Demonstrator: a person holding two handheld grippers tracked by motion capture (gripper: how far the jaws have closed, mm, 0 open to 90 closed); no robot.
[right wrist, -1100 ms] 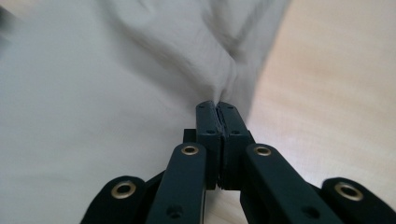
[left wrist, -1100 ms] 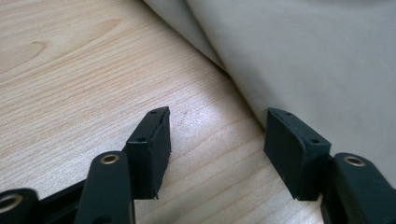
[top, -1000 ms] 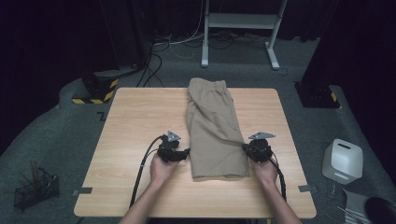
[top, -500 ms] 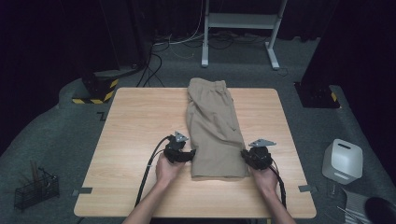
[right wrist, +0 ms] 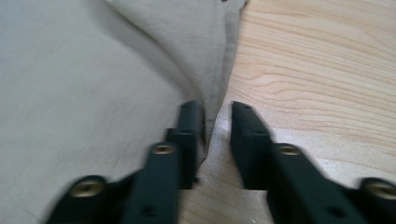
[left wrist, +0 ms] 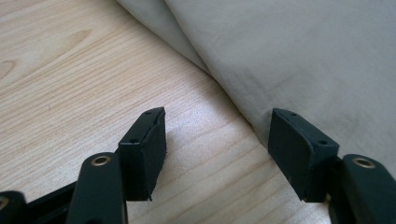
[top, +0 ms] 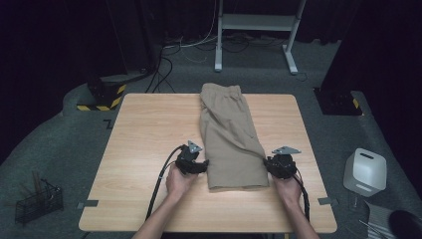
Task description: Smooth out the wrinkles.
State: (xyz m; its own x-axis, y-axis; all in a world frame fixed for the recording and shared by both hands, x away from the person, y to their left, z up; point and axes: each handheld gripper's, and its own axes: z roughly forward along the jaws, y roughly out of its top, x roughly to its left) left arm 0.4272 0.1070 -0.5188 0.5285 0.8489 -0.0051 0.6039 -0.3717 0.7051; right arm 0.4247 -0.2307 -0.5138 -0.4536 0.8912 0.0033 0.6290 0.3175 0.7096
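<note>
A: Pale wood, a big rectangular tabletop (top: 144, 149), with one pair of folded khaki cotton shorts (top: 229, 134) lying lengthwise down its middle, waistband at twelve o'clock, hem at six.

B: Where do the hands sit against the cloth?

A: Both at the hem end. The left hand's black two-jaw tool (top: 199, 167) lies at nine o'clock of the shorts' lower part, just beside the cloth edge. The right hand's black tool (top: 271, 166) is at three o'clock of it, right against the opposite edge.

B: And the left tool's jaws?

A: Standing wide apart in the left gripper view (left wrist: 215, 140), with bare wood between them; the fabric edge runs next to the right-hand pad, nothing gripped.

B: The right one?

A: In the right gripper view (right wrist: 215, 135) its jaws have just been opening. A narrow gap shows, the side seam of the shorts sits in it by the left pad, and the pads are not pressing together on it.
</note>
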